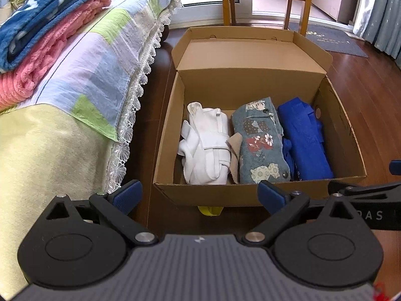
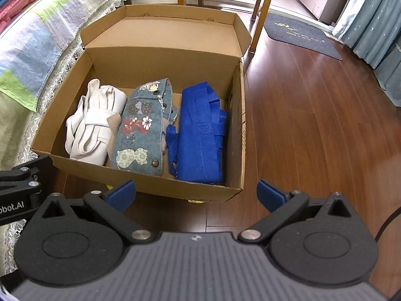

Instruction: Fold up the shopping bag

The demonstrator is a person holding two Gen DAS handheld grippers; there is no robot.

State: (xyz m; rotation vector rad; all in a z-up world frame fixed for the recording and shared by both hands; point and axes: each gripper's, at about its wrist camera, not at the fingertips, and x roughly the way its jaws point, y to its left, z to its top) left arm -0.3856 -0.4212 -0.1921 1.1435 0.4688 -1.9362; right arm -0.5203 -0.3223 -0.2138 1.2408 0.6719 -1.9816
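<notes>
Left gripper (image 1: 199, 194) wide open, empty, up over the near edge of the box (image 1: 250, 193). Right gripper (image 2: 196, 193) wide open too, empty, beside the left one, low over the floor (image 2: 313, 125). Ahead and below, in the box: white bag (image 2: 92, 128), patchwork bag (image 2: 140, 130), blue bag (image 2: 200, 135), rolled up, side by side.

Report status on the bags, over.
Left hand-held gripper open, right hand-held gripper open, both empty. Three folded bags in cardboard box. Nothing blocking.
</notes>
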